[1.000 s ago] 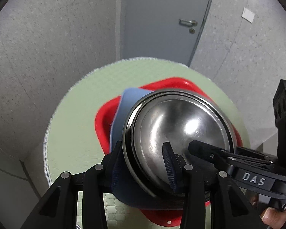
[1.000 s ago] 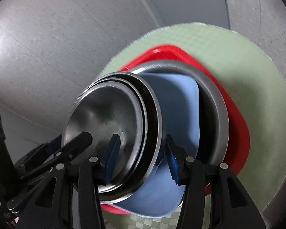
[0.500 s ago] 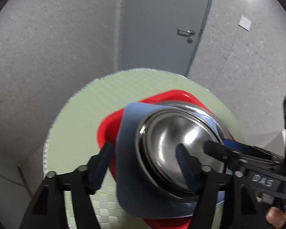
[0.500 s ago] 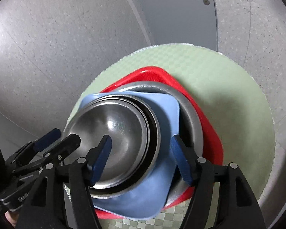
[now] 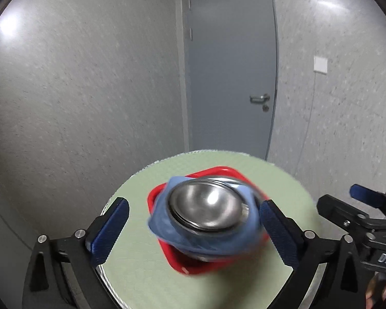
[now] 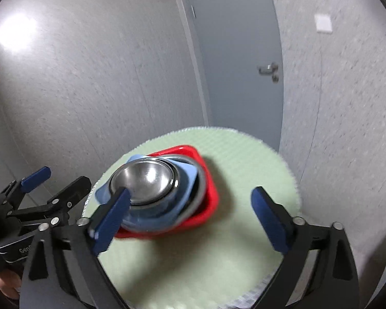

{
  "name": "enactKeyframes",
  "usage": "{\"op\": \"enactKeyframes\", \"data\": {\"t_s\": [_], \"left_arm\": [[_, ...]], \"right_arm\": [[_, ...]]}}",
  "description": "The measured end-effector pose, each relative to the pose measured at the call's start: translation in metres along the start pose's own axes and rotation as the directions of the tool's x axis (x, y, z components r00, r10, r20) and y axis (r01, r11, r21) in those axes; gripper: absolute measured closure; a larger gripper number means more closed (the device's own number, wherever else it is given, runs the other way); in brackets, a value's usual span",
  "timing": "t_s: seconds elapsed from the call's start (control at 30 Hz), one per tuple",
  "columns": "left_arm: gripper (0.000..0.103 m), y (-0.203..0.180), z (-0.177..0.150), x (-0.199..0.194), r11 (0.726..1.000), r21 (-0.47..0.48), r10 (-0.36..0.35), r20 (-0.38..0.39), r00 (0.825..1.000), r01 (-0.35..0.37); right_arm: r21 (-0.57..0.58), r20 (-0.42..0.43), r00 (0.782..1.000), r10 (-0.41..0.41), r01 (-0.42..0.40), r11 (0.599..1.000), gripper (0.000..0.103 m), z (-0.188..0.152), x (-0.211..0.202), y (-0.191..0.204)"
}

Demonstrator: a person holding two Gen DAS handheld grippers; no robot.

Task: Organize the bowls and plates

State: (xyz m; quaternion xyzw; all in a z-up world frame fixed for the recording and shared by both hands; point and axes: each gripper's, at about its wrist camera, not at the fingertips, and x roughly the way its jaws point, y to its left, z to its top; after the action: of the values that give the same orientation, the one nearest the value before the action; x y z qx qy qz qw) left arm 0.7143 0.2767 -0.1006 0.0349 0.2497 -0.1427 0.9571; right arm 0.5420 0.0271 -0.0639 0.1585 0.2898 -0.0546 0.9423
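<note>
Steel bowls (image 5: 205,209) nest on a blue plate (image 5: 164,228) and red tray (image 6: 208,200), mid-desk (image 6: 244,164), largest lowest for stability; we hold left gripper (image 5: 193,229) and right gripper (image 6: 195,219) released, empty.

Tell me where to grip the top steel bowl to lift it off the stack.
Pinch the shiny round steel bowl by its thin raised rim, from above on the near edge; it sits upright, nested, so its sides are hidden. Both hand-held grippers are open.
</note>
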Motion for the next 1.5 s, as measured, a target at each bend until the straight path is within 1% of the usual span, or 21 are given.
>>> {"op": "enactKeyframes", "data": {"t_s": [0.07,0.1,0.13,0.3,0.4,0.43,0.57,0.63,0.73,0.93,1.03,1.1,1.23,1.3,1.37,1.5], "left_arm": [[0.002,-0.027,-0.015,-0.040,1.000,-0.004,0.015,0.014,1.000,-0.015],[0.002,-0.036,-0.020,-0.052,1.000,-0.007,0.022,0.021,1.000,-0.021],[0.001,-0.049,-0.026,-0.072,0.999,-0.015,0.038,0.033,0.999,-0.038],[0.001,-0.102,-0.068,-0.160,0.997,-0.041,0.063,0.051,0.997,-0.061],[0.001,-0.123,-0.087,-0.205,0.999,-0.024,0.050,0.050,0.998,-0.049],[0.001,-0.132,-0.096,-0.224,0.999,-0.018,0.048,0.055,0.997,-0.048],[0.001,-0.151,-0.121,-0.288,0.999,-0.009,0.034,0.085,0.996,-0.033],[0.001,-0.151,-0.133,-0.314,1.000,-0.009,0.021,0.096,0.995,-0.020],[0.001,-0.148,-0.153,-0.352,1.000,-0.007,-0.004,0.109,0.994,0.004],[0.001,-0.136,-0.190,-0.423,1.000,0.018,0.001,0.119,0.993,-0.003],[0.001,-0.133,-0.209,-0.464,1.000,0.014,0.017,0.156,0.988,-0.019],[0.001,-0.130,-0.221,-0.487,1.000,0.005,0.017,0.163,0.986,-0.018],[0.001,-0.130,-0.239,-0.519,1.000,0.001,0.020,0.183,0.983,-0.020],[0.001,-0.133,-0.247,-0.534,0.999,0.009,0.029,0.202,0.979,-0.032],[0.001,-0.138,-0.253,-0.540,0.999,0.004,0.043,0.212,0.976,-0.045],[0.001,-0.147,-0.265,-0.538,0.998,-0.020,0.057,0.221,0.974,-0.054]], "right_arm": [[-0.041,0.029,0.999,0.015,-0.013,0.999,0.003,-0.011,-0.038,-0.012],[-0.055,0.039,0.999,0.018,-0.016,0.998,0.003,-0.014,-0.050,-0.016],[-0.070,0.054,0.998,0.022,-0.018,0.997,0.003,-0.020,-0.065,-0.020],[-0.095,0.091,0.995,0.032,-0.023,0.995,0.000,-0.049,-0.134,-0.043],[-0.100,0.097,0.995,0.014,-0.004,0.995,0.000,-0.071,-0.175,-0.053],[-0.100,0.104,0.994,0.018,-0.008,0.995,0.000,-0.077,-0.185,-0.055],[-0.115,0.133,0.991,-0.014,0.029,0.993,0.000,-0.103,-0.229,-0.054],[-0.109,0.145,0.989,-0.020,0.036,0.993,0.000,-0.114,-0.250,-0.052],[-0.108,0.177,0.983,-0.051,0.071,0.992,0.000,-0.137,-0.287,-0.044],[-0.095,0.196,0.976,-0.090,0.110,0.989,0.000,-0.179,-0.343,-0.022],[-0.100,0.221,0.970,-0.104,0.129,0.987,0.000,-0.196,-0.369,-0.010],[-0.100,0.238,0.964,-0.117,0.144,0.985,0.000,-0.204,-0.382,-0.006],[-0.092,0.272,0.953,-0.134,0.164,0.982,0.000,-0.218,-0.405,-0.003],[-0.089,0.275,0.952,-0.133,0.163,0.983,0.000,-0.222,-0.411,-0.006],[-0.090,0.278,0.953,-0.122,0.152,0.984,0.000,-0.226,-0.415,-0.011],[-0.109,0.291,0.951,-0.107,0.144,0.984,0.000,-0.235,-0.421,-0.022]]}}
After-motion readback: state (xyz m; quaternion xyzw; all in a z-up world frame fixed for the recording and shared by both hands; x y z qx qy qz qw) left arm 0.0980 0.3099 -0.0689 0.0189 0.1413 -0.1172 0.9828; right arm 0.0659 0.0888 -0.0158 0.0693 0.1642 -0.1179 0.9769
